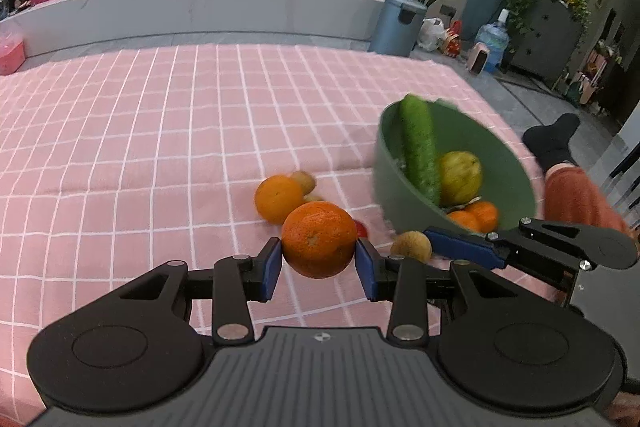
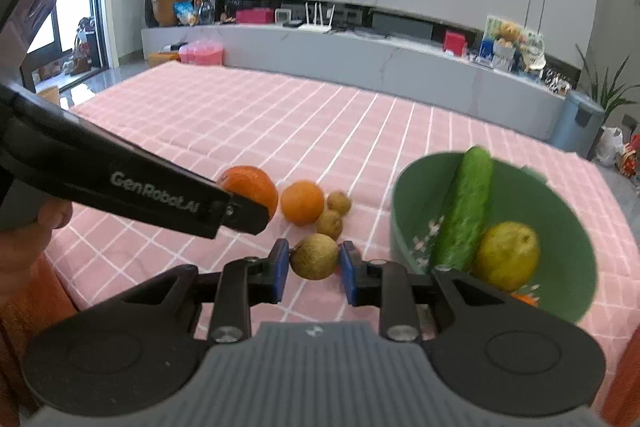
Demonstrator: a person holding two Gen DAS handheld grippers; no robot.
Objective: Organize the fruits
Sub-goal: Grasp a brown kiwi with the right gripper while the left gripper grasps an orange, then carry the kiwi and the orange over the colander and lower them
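My left gripper (image 1: pixel 319 261) is shut on an orange (image 1: pixel 319 239), held above the pink checked cloth (image 1: pixel 140 131); the orange also shows in the right wrist view (image 2: pixel 250 187). My right gripper (image 2: pixel 313 265) is shut on a brown kiwi (image 2: pixel 315 256); that kiwi shows in the left wrist view (image 1: pixel 412 246). A second orange (image 1: pixel 278 198) (image 2: pixel 302 202) and two more kiwis (image 2: pixel 339 202) (image 2: pixel 329 224) lie on the cloth. A green bowl (image 1: pixel 508 171) (image 2: pixel 560 211) at the right holds a cucumber (image 2: pixel 464 215), a lemon (image 2: pixel 507 255) and small oranges (image 1: pixel 476 215).
A small red thing (image 1: pixel 362 228) lies partly hidden behind the held orange. The cloth's right edge runs just past the bowl, with a person's leg (image 1: pixel 576 195) beyond. A long grey TV bench (image 2: pixel 360 55) stands behind the table.
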